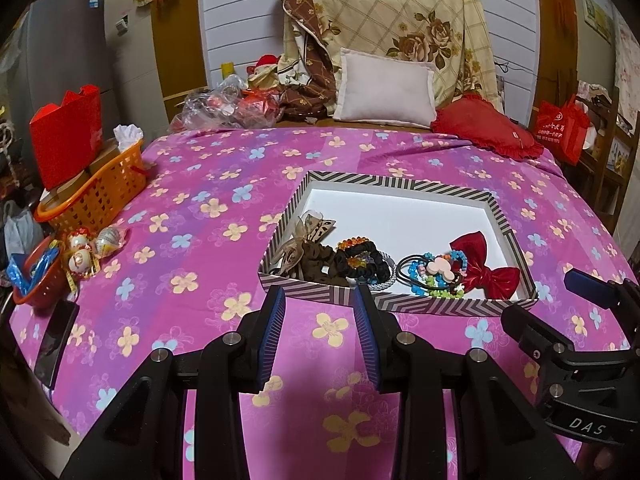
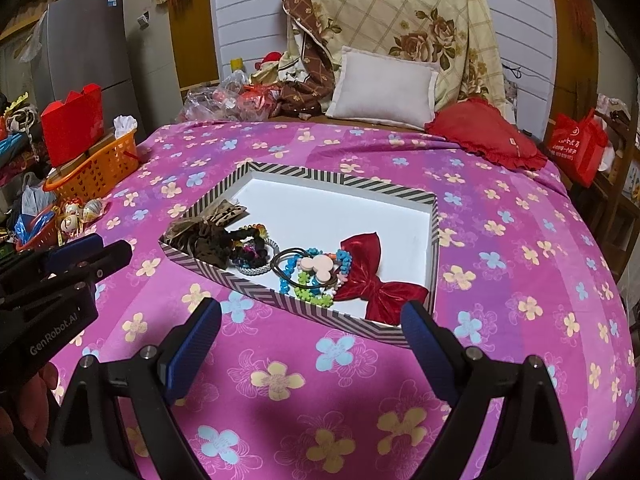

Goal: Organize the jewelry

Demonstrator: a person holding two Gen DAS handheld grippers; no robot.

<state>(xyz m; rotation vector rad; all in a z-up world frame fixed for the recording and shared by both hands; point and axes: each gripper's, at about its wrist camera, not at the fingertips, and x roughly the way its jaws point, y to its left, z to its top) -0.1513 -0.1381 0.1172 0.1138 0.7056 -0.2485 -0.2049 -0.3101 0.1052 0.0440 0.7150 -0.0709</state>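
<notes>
A shallow box with a striped rim (image 1: 396,185) (image 2: 340,180) lies on the pink flowered bedspread. Along its near side lie a red bow (image 1: 486,266) (image 2: 372,276), a bundle of bead bracelets and hair ties with a pink mouse-shaped piece (image 1: 434,272) (image 2: 316,268), black scrunchies (image 1: 360,262) (image 2: 248,248) and brown fabric flowers (image 1: 308,248) (image 2: 208,228). My left gripper (image 1: 320,300) hovers just before the box's near rim, open and empty. My right gripper (image 2: 312,320) hovers before the box's near right corner, wide open and empty.
An orange basket (image 1: 100,188) (image 2: 96,168) holding a red box stands at the bed's left edge, with wrapped eggs (image 1: 86,250) and a dark phone (image 1: 56,340) nearer. Pillows (image 1: 386,90) and a red cushion (image 1: 488,130) lie at the headboard. A red bag (image 1: 560,130) stands right of the bed.
</notes>
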